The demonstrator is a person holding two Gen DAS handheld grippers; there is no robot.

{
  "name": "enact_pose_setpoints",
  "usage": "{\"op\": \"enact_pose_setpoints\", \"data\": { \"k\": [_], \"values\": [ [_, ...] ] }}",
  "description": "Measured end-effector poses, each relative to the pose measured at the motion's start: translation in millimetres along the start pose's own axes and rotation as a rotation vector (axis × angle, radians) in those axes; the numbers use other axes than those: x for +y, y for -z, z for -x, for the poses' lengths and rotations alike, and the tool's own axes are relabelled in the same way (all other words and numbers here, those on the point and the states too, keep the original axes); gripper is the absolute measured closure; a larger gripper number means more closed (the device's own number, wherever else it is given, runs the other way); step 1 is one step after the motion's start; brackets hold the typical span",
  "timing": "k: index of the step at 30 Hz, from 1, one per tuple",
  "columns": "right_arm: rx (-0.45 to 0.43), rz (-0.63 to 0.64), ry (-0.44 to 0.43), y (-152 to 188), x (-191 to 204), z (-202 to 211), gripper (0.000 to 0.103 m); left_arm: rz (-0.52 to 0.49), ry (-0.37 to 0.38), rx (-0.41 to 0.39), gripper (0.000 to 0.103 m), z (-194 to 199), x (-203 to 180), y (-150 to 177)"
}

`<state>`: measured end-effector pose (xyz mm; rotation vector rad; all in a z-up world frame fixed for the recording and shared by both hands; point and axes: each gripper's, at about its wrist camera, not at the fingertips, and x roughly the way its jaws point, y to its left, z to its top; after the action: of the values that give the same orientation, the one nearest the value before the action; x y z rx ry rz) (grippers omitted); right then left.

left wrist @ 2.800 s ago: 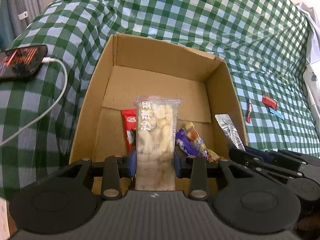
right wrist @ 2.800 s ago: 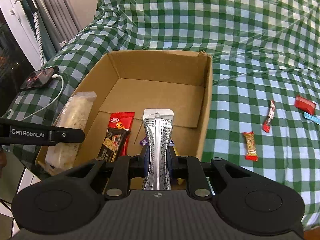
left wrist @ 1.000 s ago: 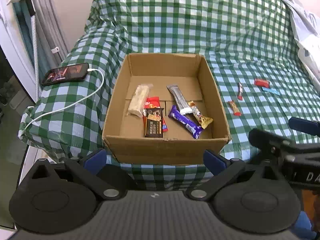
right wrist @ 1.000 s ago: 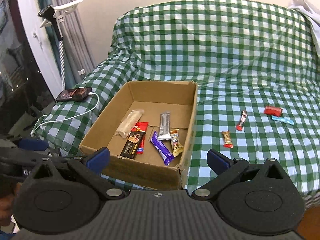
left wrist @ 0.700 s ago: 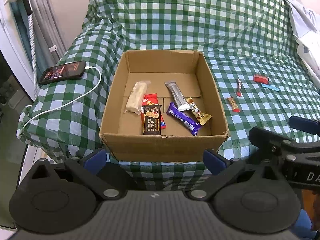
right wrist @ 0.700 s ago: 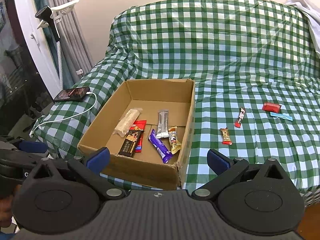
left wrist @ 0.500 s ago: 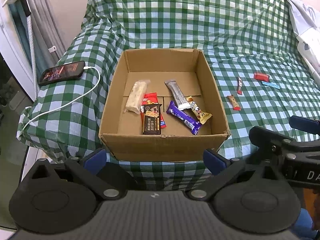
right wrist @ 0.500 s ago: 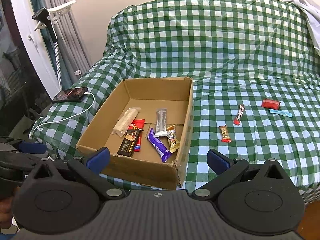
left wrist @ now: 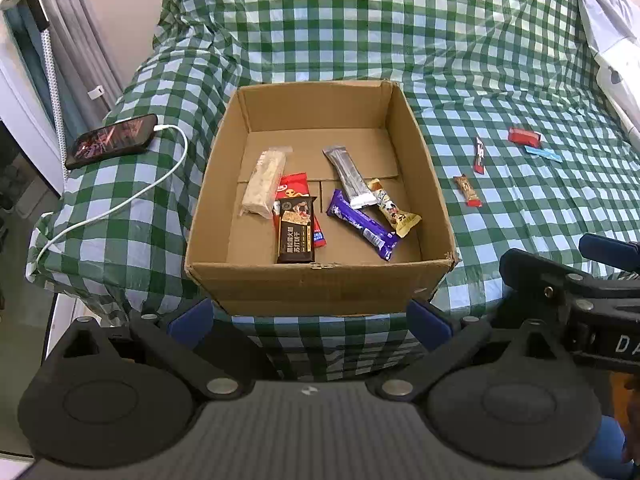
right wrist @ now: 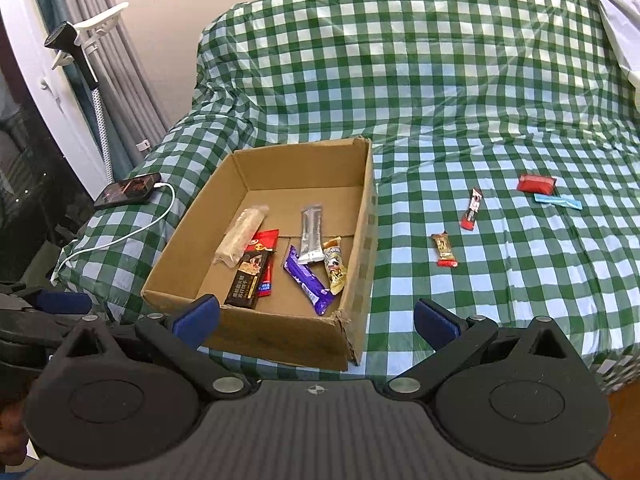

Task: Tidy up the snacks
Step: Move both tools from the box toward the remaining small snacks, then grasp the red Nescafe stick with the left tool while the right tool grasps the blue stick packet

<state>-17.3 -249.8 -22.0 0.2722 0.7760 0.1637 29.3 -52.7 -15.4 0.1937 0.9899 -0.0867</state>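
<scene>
An open cardboard box [left wrist: 320, 286] [right wrist: 362, 240] sits on the green checked cloth. Inside lie a pale cracker pack [left wrist: 265, 187], a red pack [left wrist: 294, 188], a dark brown bar [left wrist: 296, 229], a purple bar [left wrist: 362, 229], a silver bar [left wrist: 350, 180] [right wrist: 311, 234] and a yellow-brown pack [left wrist: 394, 208]. To the right on the cloth lie a small brown bar [right wrist: 443, 249], a red-black stick [right wrist: 472, 208], a red pack [right wrist: 537, 183] and a blue strip [right wrist: 558, 201]. My left gripper [left wrist: 310, 316] and right gripper [right wrist: 316, 316] are open and empty, held back in front of the box.
A phone [left wrist: 112, 140] on a white charging cable [left wrist: 120, 210] lies left of the box. Curtains and a stand [right wrist: 76, 52] are at the left. A white cloth [left wrist: 608, 40] lies at the far right. The cloth's front edge drops off below the box.
2.8 s ago the left gripper held the cracker pack and the right the silver bar over the box. Both packs now lie in the box, and both grippers are open and pulled back.
</scene>
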Motion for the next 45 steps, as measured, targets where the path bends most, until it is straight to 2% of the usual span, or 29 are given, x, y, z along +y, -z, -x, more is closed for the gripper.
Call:
{"op": "enact_pose_setpoints", "data": {
  "k": [7, 14, 33, 40, 45],
  "values": [
    [0.033, -0.037, 0.001, 2, -11, -8, 0.001, -0.017, -0.004, 0.038, 0.000, -9, -7, -3],
    [0.033, -0.077, 0.003, 0, -25, -13, 0.001, -0.042, -0.013, 0.036, 0.000, -13, -20, -12],
    [0.059, -0.159, 0.052, -8, -79, -38, 0.001, -0.088, 0.010, 0.074, 0.000, -51, -59, -56],
    [0.027, -0.183, 0.118, -19, -119, -52, 0.001, -0.056, -0.016, 0.085, 0.000, -74, -62, -73],
    [-0.038, -0.181, 0.233, -34, -165, -68, 0.001, -0.062, -0.007, 0.092, 0.000, -91, -74, -90]
  ]
}}
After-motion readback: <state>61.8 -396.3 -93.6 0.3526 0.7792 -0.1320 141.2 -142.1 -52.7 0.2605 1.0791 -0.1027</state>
